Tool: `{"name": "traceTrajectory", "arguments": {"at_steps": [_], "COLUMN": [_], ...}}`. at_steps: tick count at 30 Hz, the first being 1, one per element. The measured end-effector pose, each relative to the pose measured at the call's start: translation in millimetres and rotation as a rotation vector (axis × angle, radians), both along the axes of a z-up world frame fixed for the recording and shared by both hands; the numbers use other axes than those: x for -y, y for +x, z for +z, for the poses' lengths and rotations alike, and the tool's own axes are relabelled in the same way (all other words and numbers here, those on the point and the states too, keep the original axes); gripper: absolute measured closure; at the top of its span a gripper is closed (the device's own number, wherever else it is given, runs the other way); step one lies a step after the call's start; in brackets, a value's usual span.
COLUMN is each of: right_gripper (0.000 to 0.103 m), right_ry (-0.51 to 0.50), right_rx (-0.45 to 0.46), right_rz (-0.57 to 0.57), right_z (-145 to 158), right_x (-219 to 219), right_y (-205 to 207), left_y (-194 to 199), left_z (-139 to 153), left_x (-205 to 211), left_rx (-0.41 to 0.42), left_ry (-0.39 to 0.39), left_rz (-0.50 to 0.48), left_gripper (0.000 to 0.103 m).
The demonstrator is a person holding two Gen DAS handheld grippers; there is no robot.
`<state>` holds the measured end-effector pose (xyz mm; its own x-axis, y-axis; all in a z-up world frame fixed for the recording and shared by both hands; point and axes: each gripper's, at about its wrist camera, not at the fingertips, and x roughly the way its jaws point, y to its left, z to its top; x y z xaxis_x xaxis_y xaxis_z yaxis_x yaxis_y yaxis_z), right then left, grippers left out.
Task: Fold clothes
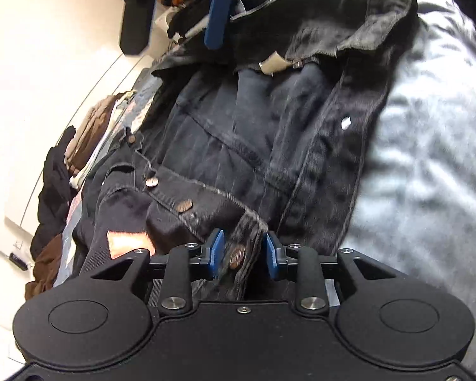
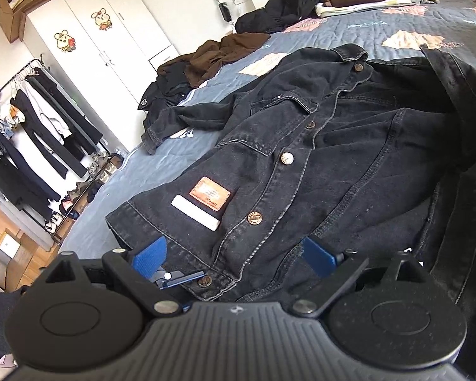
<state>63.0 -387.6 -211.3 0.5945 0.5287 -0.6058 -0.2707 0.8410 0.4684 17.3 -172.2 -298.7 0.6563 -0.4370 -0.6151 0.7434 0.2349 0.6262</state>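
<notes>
My left gripper [image 1: 242,250] pinches the denim jacket [image 2: 349,146] hem; right gripper [image 2: 234,254] spread wide over its bottom edge on the bed [image 2: 349,22].

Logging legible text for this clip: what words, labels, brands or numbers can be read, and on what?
No text can be read.
Orange patch on the black denim jacket: print too small and blurred.
White label beside it: blank as seen.
Jacket buttons: embossing unreadable.
Pink patches on the bedspread: lettering blurred.
</notes>
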Motion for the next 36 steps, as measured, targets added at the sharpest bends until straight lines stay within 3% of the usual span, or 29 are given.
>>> {"name": "traceTrajectory", "arguments": {"at_steps": [4, 5, 7, 17, 22, 26, 28, 30, 33, 36], "right_gripper": [0.010, 0.010, 0.010, 0.010, 0.010, 0.010, 0.010, 0.010, 0.010, 0.010], "right_ry": [0.001, 0.001, -0.002, 0.011, 0.013, 0.010, 0.011, 0.013, 0.018, 0.031], "right_rx": [-0.003, -0.003, -0.002, 0.002, 0.005, 0.007, 0.005, 0.003, 0.011, 0.033], "right_rz": [-0.003, -0.002, -0.001, -0.013, -0.010, -0.012, -0.016, -0.019, -0.028, -0.069], "right_z": [-1.0, -1.0, -0.6, 0.5, 1.6, 2.0, 1.3, 0.7, 1.6, 5.6], "right_x": [0.2, 0.0, 0.2, 5.1, 5.2, 5.3, 6.1, 7.1, 10.6, 21.5], "right_y": [0.9, 0.8, 0.2, 1.7, 1.7, 0.4, 1.4, 2.4, 2.1, -0.5], "left_y": [7.0, 9.3, 15.1, 29.4, 27.9, 30.6, 31.9, 33.3, 35.3, 37.3], "left_z": [-5.9, -6.1, -2.0, 65.0, 65.0, 76.7, 82.5, 88.4, 97.1, 105.9], "left_x": [8.8, 10.2, 10.5, -22.2, -13.4, -12.7, -12.3, -12.0, -11.4, -10.9], "left_rx": [-0.019, -0.035, -0.097, -0.486, -0.570, -0.573, -0.575, -0.576, -0.578, -0.580], "left_ry": [0.033, 0.033, 0.003, -0.331, -0.334, -0.388, -0.415, -0.442, -0.483, -0.523], "left_rz": [-0.009, -0.004, 0.029, 0.147, 0.132, 0.178, 0.200, 0.223, 0.257, 0.292], "left_gripper": [0.076, 0.088, 0.090, 0.096, 0.096, 0.094, 0.089, 0.063, 0.034, 0.022]}}
